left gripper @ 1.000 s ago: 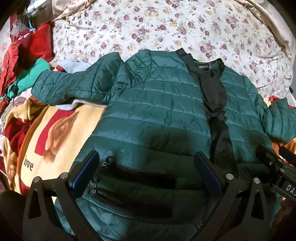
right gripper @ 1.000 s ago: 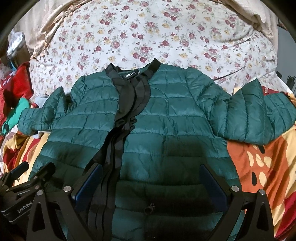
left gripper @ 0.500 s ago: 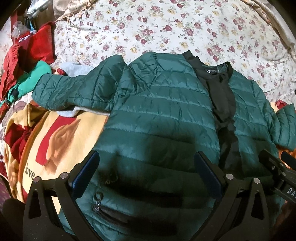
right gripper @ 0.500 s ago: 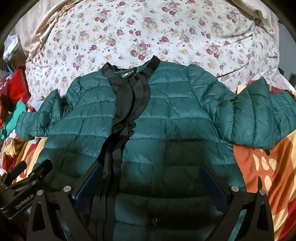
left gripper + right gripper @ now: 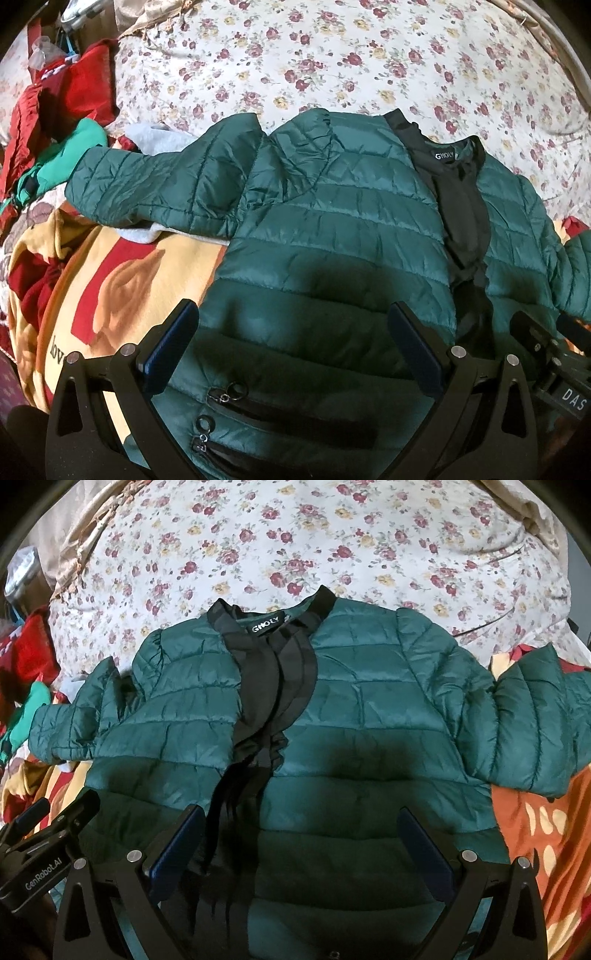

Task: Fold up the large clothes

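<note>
A dark green quilted jacket (image 5: 332, 229) (image 5: 369, 716) lies front-up on the bed, sleeves spread to both sides, with a black placket and collar (image 5: 273, 672) running down its middle. My left gripper (image 5: 291, 332) hovers open above the jacket's lower left panel, near two zip pockets (image 5: 258, 413). My right gripper (image 5: 301, 834) hovers open over the lower right panel, beside the placket. Neither holds any cloth. Each gripper's body shows at the edge of the other's view.
A floral bedspread (image 5: 295, 539) covers the far part of the bed. A yellow and red blanket (image 5: 110, 288) lies under the jacket's left side, an orange patterned one (image 5: 546, 834) under its right. Red and green clothes (image 5: 55, 122) are piled at the far left.
Both grippers have drawn back and a little upward from the jacket, so more of it shows. The jacket itself has not moved, and both grippers stay open.
</note>
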